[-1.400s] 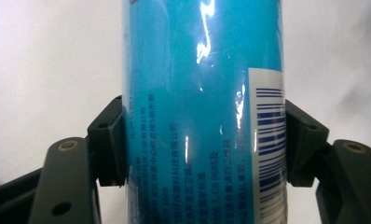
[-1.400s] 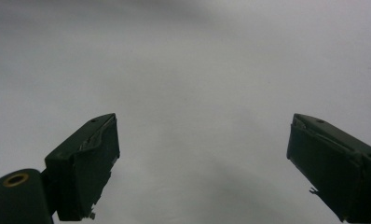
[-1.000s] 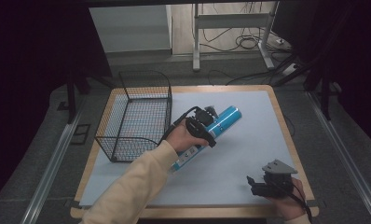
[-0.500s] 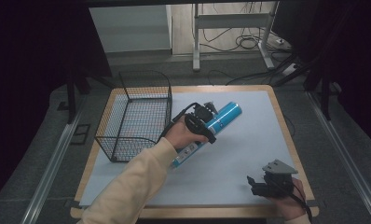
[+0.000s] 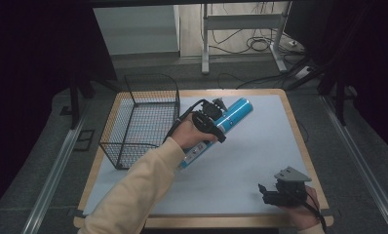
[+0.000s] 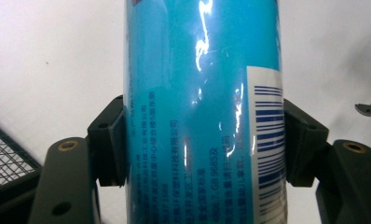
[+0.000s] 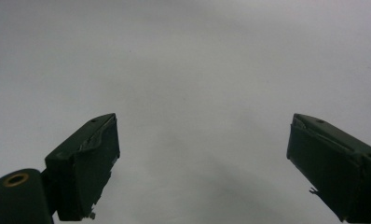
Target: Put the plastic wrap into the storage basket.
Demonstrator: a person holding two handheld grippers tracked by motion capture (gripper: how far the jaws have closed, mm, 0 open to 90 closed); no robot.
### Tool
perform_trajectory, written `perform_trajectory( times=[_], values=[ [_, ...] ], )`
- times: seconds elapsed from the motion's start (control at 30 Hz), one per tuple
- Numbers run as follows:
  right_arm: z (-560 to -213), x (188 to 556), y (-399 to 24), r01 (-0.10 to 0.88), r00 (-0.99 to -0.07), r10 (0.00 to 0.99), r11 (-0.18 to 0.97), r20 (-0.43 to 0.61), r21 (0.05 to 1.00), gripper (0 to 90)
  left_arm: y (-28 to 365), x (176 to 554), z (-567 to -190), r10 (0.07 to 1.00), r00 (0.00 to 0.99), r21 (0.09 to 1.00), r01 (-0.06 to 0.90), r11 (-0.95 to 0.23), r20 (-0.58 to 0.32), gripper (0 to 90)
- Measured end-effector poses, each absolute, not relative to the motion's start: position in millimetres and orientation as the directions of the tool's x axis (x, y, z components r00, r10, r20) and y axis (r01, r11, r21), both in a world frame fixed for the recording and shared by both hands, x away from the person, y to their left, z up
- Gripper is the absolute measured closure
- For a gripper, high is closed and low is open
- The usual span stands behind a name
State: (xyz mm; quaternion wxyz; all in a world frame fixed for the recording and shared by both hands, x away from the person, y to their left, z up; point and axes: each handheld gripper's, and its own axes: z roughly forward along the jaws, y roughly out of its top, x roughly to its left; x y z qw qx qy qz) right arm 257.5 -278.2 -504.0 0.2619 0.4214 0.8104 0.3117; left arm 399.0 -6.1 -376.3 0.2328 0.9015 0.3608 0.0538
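Bench point(image 5: 260, 146), white-topped. Wire basket point(image 5: 141, 119) at its left side. Blue can point(image 5: 231, 117) just right of basket, tilted, clenched across its middle by left tool point(image 6: 204, 140). Right tool point(image 7: 202, 163) at near right corner, jaws spread wide, grasping nothing.

High view overlooks the table point(image 5: 260, 146); gripper views sit close, sharing its white top.

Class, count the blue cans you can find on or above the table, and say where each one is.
1. The blue can lies slantwise near the table's middle, just right of the wire basket, clamped in the left gripper. The basket looks empty through its mesh.
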Motion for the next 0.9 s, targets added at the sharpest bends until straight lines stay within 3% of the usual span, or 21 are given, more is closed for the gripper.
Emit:
perform_trajectory(
  times=[0.9],
  values=[
    [-504, 258, -278, 0.52, -0.506, 0.848, 0.448, -0.161, 0.727, 9.6, 10, 411, -353, 0.702, 0.711, 0.497, 0.628, -0.599, -0.053, 31.4]
  ],
)
